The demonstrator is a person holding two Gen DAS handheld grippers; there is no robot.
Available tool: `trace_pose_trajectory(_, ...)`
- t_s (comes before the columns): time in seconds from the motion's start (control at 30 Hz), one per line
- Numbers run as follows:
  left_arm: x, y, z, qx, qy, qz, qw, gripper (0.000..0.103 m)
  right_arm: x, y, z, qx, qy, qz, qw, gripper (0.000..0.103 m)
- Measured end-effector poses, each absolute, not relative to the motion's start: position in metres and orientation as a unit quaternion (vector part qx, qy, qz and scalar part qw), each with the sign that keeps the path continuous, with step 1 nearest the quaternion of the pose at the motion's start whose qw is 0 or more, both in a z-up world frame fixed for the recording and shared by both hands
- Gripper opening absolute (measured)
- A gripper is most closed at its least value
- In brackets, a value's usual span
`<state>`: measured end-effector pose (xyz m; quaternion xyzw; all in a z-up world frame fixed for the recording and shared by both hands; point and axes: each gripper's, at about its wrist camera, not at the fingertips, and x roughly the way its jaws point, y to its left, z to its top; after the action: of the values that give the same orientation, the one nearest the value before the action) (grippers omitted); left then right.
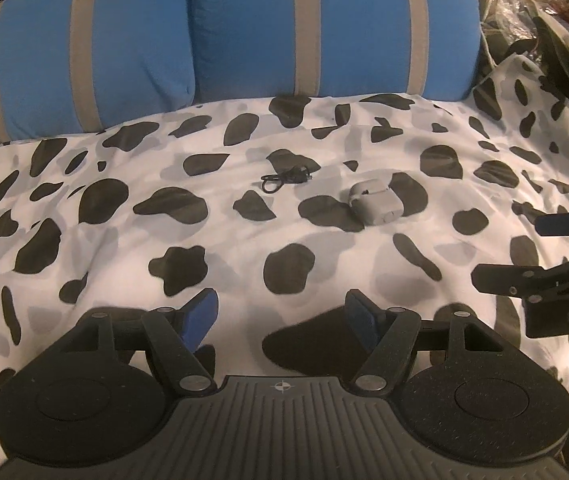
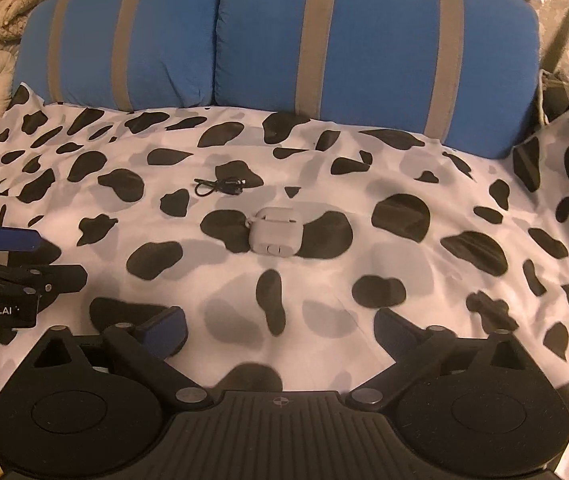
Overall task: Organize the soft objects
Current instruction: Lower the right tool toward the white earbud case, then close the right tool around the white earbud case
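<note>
Two blue grey-striped pillows (image 2: 284,40) at 12 o'clock on spotted sheet (image 2: 424,280); left gripper (image 1: 280,316) & right gripper (image 2: 280,328) both released, angled down

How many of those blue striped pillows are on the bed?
2. The left pillow and the right pillow lie side by side, touching, along the far edge of the spotted sheet. Others may be hidden outside the view.
</note>
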<state>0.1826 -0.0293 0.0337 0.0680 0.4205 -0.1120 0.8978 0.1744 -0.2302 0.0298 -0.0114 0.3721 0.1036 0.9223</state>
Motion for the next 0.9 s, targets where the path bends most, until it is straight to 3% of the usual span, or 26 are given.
trace_pose_trajectory(0.9, 0.232, -0.036, 0.031, 0.097, 0.422, -0.104, 0.895, 0.069, 0.278, -0.212, -0.017, -0.011, 0.382, 0.125, 0.916, 0.081)
